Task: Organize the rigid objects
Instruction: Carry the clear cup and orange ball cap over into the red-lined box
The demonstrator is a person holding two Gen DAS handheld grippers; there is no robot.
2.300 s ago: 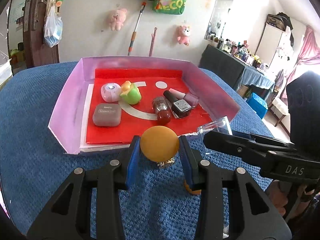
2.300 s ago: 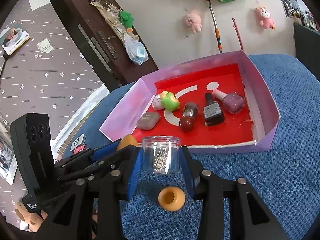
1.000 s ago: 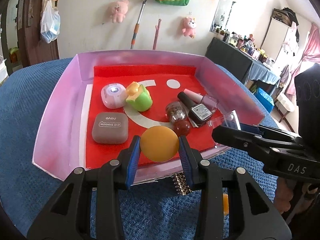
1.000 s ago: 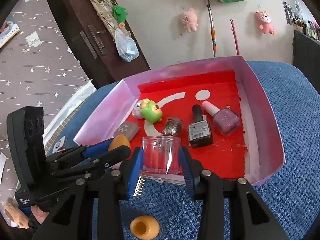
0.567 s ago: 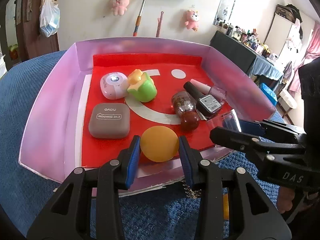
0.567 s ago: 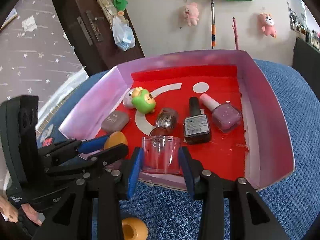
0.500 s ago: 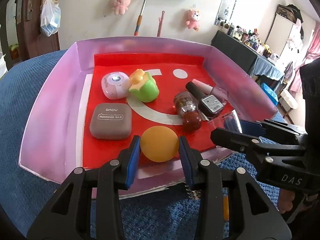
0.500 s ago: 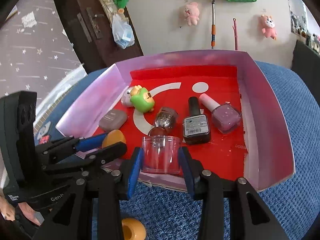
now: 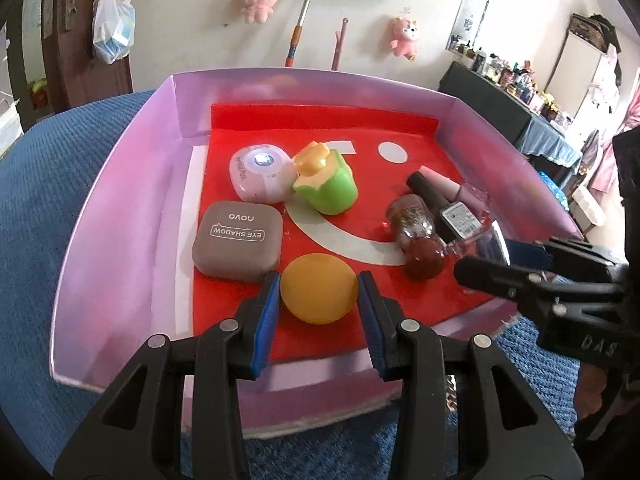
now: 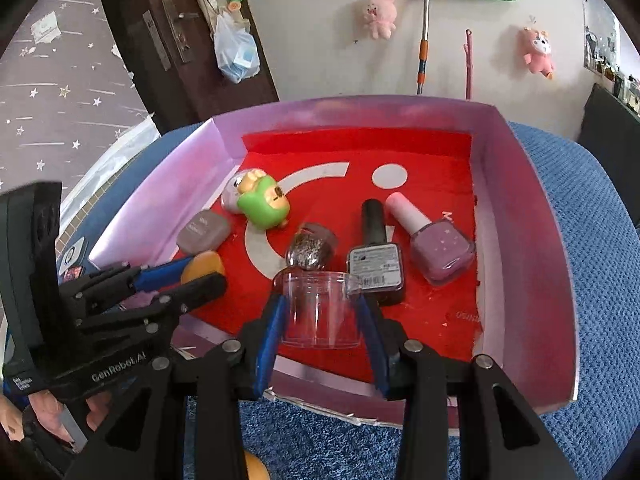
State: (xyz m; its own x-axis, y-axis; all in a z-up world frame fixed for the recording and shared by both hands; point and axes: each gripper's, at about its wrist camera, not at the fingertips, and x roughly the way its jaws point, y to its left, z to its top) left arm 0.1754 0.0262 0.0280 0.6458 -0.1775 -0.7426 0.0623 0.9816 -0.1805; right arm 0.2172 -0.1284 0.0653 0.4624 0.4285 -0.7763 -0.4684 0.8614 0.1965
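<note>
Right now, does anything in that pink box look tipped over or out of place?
Yes: all three nail polish bottles lie on their sides, the glitter one, the dark one and the lilac one. Nothing looks spilled or broken.

The right claw (image 9: 496,258) is covering most of the clear jar (image 9: 486,240) in the left wrist view. In the right wrist view the left claw (image 10: 200,274) is hiding all but a sliver of the orange ball (image 10: 202,264). The label print on the dark polish bottle (image 10: 375,266) is too small to read.
</note>
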